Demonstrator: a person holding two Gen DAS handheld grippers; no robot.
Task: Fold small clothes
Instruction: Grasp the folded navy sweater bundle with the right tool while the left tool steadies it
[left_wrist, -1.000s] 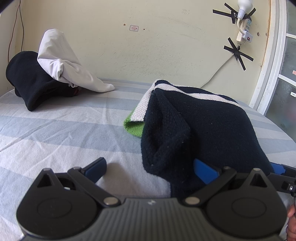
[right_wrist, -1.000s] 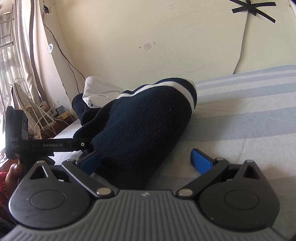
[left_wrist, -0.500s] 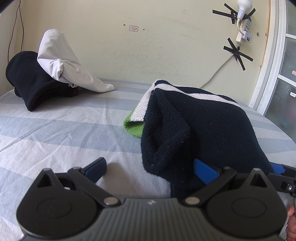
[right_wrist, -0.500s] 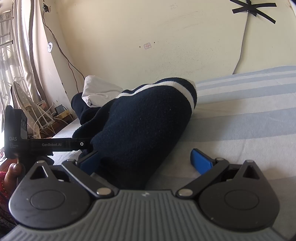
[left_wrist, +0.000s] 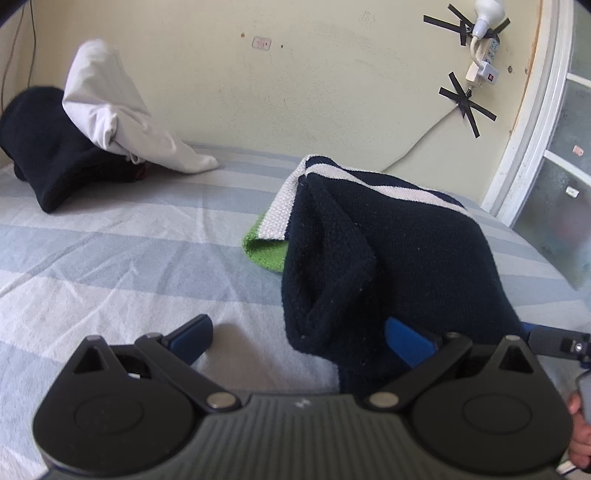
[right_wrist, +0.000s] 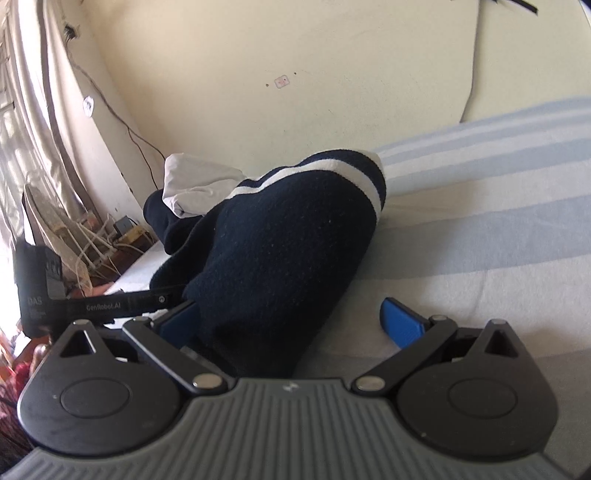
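A navy knitted garment (left_wrist: 399, 251) with white stripes and a green edge lies bunched on the striped bed sheet (left_wrist: 110, 258). My left gripper (left_wrist: 299, 332) is open at its near edge, the right finger under a fold, the left finger on bare sheet. In the right wrist view the same garment (right_wrist: 288, 236) lies between the jaws of my open right gripper (right_wrist: 291, 321); its left finger is partly hidden by cloth. The other gripper's arm (right_wrist: 92, 304) shows at the left.
A black garment (left_wrist: 40, 147) with a white cloth (left_wrist: 110, 110) on it sits at the far left against the wall. A power strip and cable (left_wrist: 480, 70) hang on the wall. A window frame (left_wrist: 532, 110) is at the right.
Both grippers stay open at the garment's edge. The right wrist view has tilted and shifted slightly; the garment has not visibly moved.
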